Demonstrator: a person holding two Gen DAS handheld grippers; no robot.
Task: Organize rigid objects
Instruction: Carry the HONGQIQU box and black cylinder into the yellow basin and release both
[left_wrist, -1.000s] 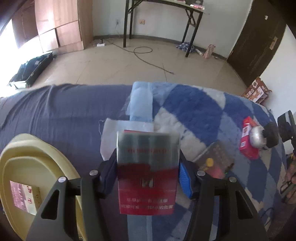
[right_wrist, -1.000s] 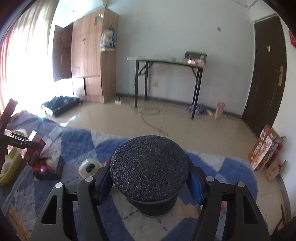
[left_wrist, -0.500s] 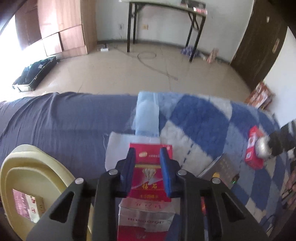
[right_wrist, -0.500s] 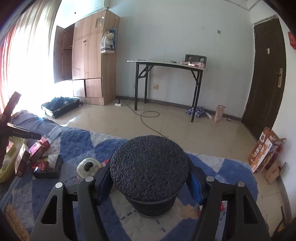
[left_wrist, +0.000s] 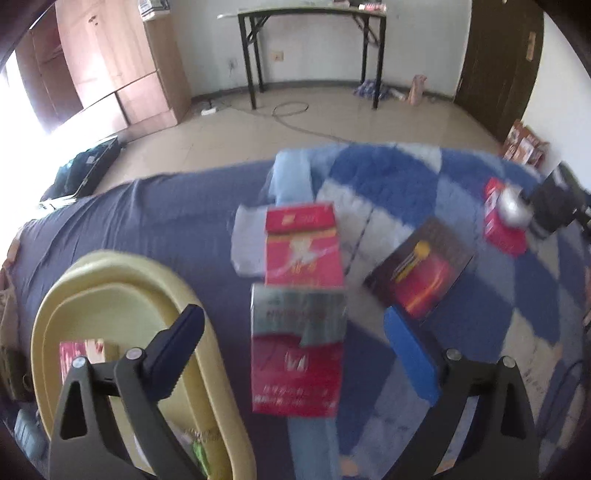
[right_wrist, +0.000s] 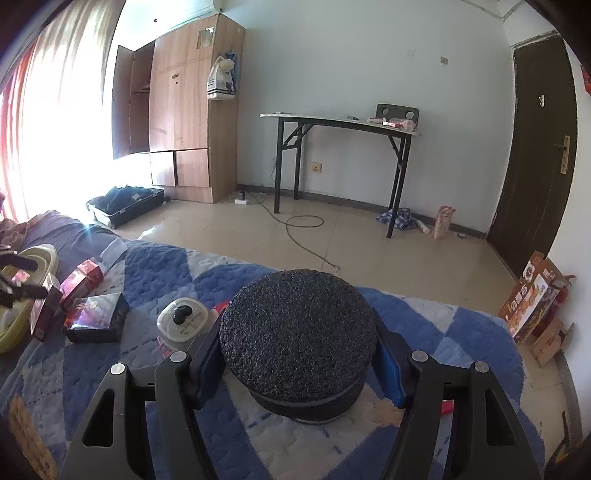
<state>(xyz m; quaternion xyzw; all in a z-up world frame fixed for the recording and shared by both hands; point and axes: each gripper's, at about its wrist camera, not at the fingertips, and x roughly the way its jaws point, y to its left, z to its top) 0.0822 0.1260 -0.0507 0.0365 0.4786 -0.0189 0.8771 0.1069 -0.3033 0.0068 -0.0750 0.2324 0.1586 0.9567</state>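
Left wrist view is showing the quilted bed (left_wrist: 388, 177) with open room rightward, and the yellow basin (left_wrist: 122, 295) rim crowding the left gripper (left_wrist: 295, 325), whose jaws are opening around a red-and-silver box (left_wrist: 297, 347), pads clear. Right gripper (right_wrist: 299, 354) is clamping the black round container (right_wrist: 299, 339); it should be lifting straight.

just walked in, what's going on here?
A person with a gripper in each hand is sorting small boxes on a blue quilted bed. The left gripper is opening over a red and silver box; its fingers stand clear of the box sides. A yellow basin with one box inside sits just left. The right gripper is clamped on a round black container above the quilt.
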